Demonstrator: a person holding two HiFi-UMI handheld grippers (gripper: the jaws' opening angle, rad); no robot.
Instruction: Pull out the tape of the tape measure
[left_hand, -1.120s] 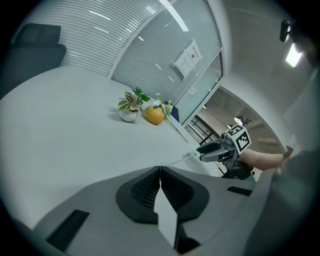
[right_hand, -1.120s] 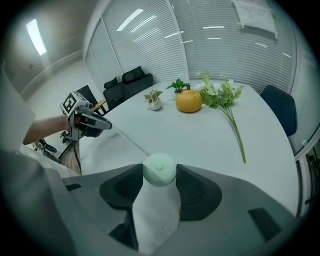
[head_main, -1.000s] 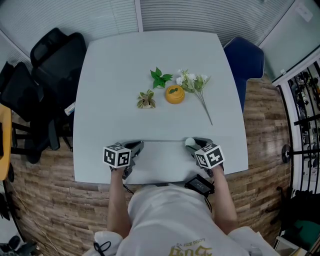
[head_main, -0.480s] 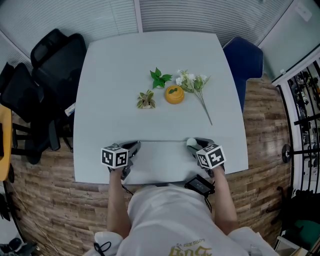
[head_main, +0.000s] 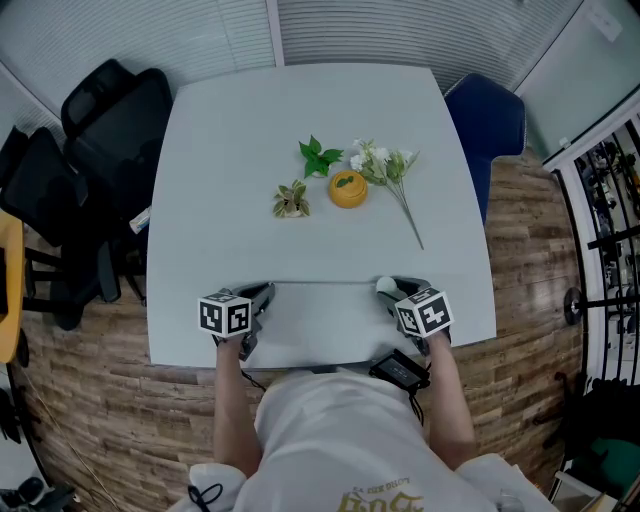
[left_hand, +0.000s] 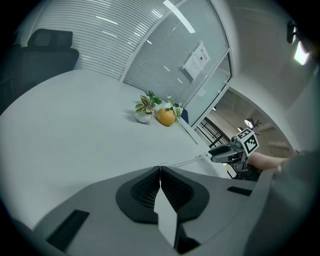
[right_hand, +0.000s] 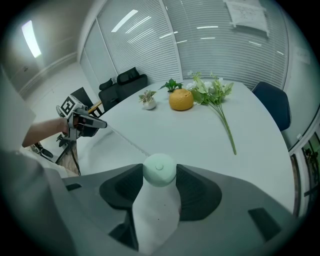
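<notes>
White table (head_main: 300, 150), near edge; left gripper (left_hand: 160, 170) pinched tight on tape (head_main: 325, 283) tip; right gripper (right_hand: 159, 176) clamps case (right_hand: 159, 168), jaws wide; tape spans the 2. Advice: draw apart level, straight, no twist.

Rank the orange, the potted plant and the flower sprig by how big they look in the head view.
Largest: the flower sprig, counting its long stem.
Next come the orange and the potted plant. They look about the same size from here, so I would not rank one above the other.
</notes>
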